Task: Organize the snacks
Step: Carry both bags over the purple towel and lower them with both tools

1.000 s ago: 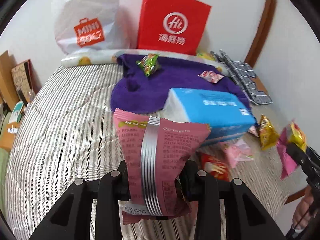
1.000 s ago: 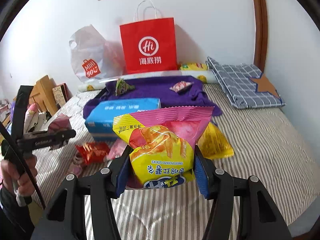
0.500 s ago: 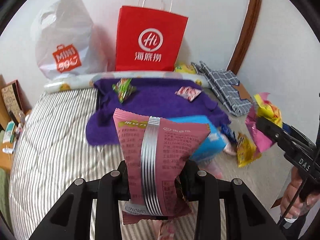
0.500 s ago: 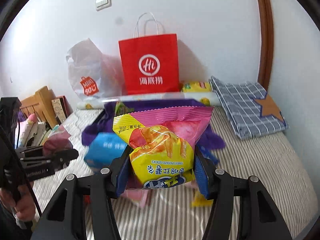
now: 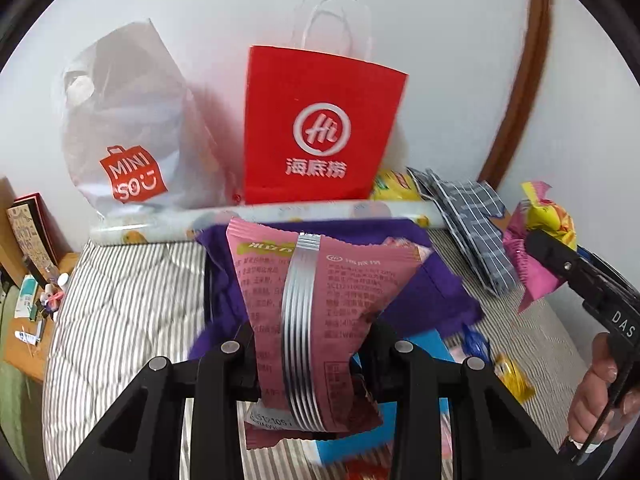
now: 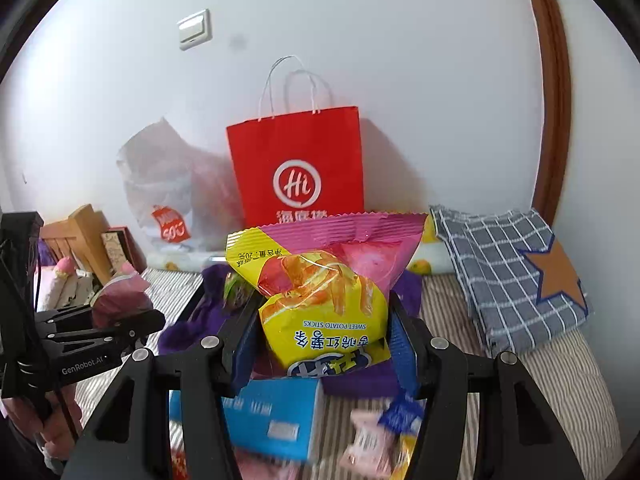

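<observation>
Two packets are in your jaws, left gripper (image 5: 310,354) clamping the pink snack pack (image 5: 316,312), right gripper (image 6: 322,350) clamping the sweet potato sticks (image 6: 324,300), neither bagged yet, more loose snacks (image 6: 376,440) lying near on the bed (image 5: 120,320).

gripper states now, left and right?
Left gripper: shut on pink snack packet.
Right gripper: shut on sweet potato sticks bag.

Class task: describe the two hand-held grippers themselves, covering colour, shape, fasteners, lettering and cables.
Both are matte black plastic with angular, triangular cut-out arms and round silver screw heads. The right hand-held gripper has blue pads; seen from the other camera, its body reads "DAS". The left hand-held gripper bears white "GenRobot.AI" lettering, with a thin black cable beside it.
</observation>
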